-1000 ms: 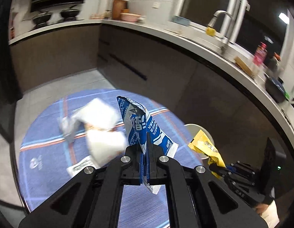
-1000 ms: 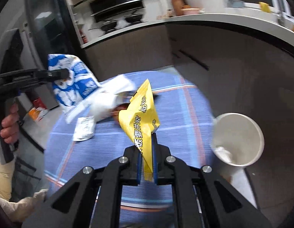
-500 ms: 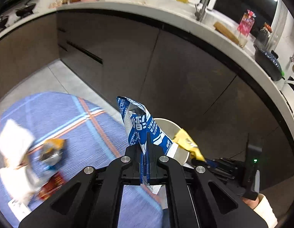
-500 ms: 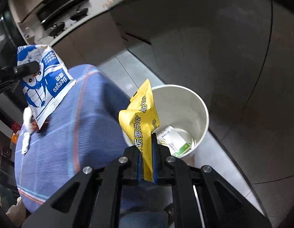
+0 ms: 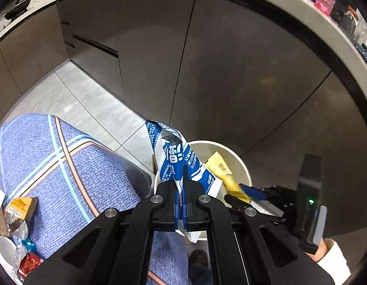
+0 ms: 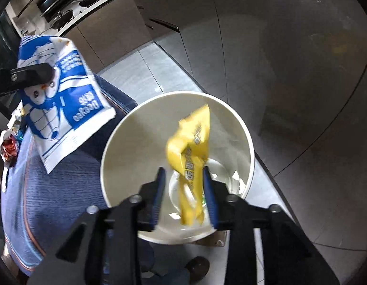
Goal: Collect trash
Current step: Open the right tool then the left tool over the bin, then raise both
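Bin [image 6: 116,142] below, yellow wrapper [image 6: 190,152] newly released.

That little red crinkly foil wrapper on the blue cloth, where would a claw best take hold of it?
Probably at a raised crumpled fold of the red foil wrapper, coming down from above: it lies low on the blue checked tablecloth, close among other scraps, so a side approach would likely snag those first.

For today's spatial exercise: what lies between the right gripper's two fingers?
The yellow wrapper, loose between the just-opened right gripper, above the white bin; the right wrist view shows it.
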